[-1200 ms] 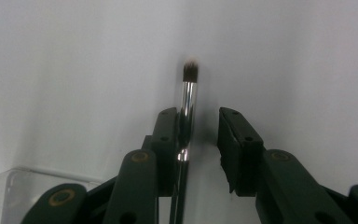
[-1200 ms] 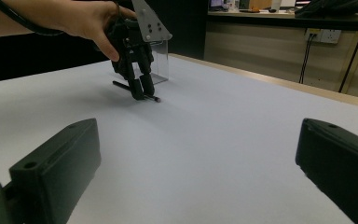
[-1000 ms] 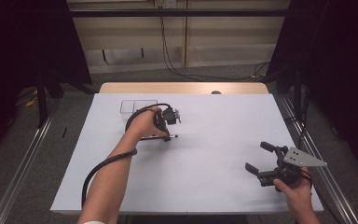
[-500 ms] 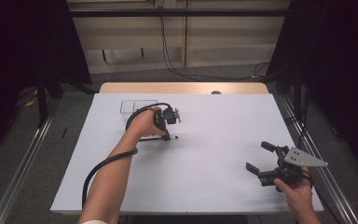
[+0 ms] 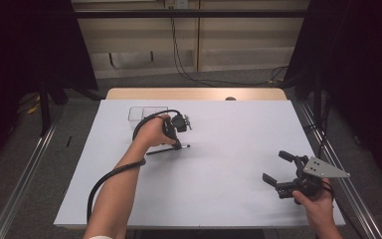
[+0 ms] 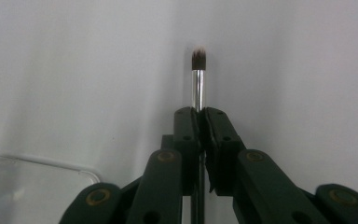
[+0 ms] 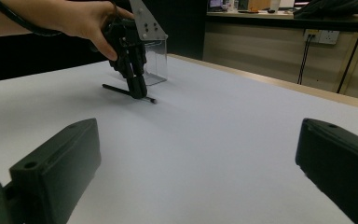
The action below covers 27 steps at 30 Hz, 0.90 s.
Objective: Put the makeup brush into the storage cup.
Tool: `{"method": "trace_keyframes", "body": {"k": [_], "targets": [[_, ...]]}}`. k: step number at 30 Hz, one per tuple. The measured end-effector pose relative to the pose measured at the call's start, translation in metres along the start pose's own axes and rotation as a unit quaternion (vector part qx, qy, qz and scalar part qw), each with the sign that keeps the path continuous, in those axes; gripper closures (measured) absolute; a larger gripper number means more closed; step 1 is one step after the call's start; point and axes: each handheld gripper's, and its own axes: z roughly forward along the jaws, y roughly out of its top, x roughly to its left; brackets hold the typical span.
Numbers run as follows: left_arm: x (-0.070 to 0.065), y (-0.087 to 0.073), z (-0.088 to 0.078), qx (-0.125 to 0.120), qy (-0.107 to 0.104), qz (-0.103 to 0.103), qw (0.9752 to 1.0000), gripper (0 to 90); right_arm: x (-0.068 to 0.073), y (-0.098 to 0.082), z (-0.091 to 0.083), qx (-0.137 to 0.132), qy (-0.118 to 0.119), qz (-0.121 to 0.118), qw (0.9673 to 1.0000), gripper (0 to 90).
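Barely anything has moved except my left gripper [image 5: 178, 144], whose jaws have just closed, pinching the brush [image 6: 198, 77] at frame centre-left on the white table [image 5: 229, 149]. Right gripper [image 5: 281, 172] idles spread wide, lower right. Lifting fast risks the thin handle pivoting loose.

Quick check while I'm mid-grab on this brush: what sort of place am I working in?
Probably a lab recording bay: a white-covered table flanked by metal rails, black curtains on both sides, and loose cables on the floor by the far wall.
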Motion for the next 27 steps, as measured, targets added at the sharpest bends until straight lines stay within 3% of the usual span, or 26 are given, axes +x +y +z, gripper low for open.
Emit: {"method": "trace_keyframes", "body": {"k": [13, 15, 17, 22, 27], "targets": [[-0.002, 0.004, -0.007, -0.041, -0.008, -0.028, 0.9987, 83.8, 0.0, 0.0, 0.0, 0.0, 0.0, 0.0, 1.0, 0.0], [-0.002, 0.003, -0.009, -0.054, -0.017, -0.037, 0.9977, 83.8, 0.0, 0.0, 0.0, 0.0, 0.0, 0.0, 1.0, 0.0], [-0.002, 0.002, -0.011, -0.071, -0.013, -0.047, 0.9963, 83.8, 0.0, 0.0, 0.0, 0.0, 0.0, 0.0, 1.0, 0.0], [0.0, -0.001, -0.016, -0.096, -0.013, -0.053, 0.9939, 83.9, 0.0, 0.0, 0.0, -0.001, -0.001, 0.001, 1.0, 0.0], [0.001, -0.004, -0.021, -0.127, -0.012, -0.067, 0.9895, 83.9, 0.0, 0.0, 0.0, 0.0, -0.002, 0.0, 1.0, 0.0]]}}
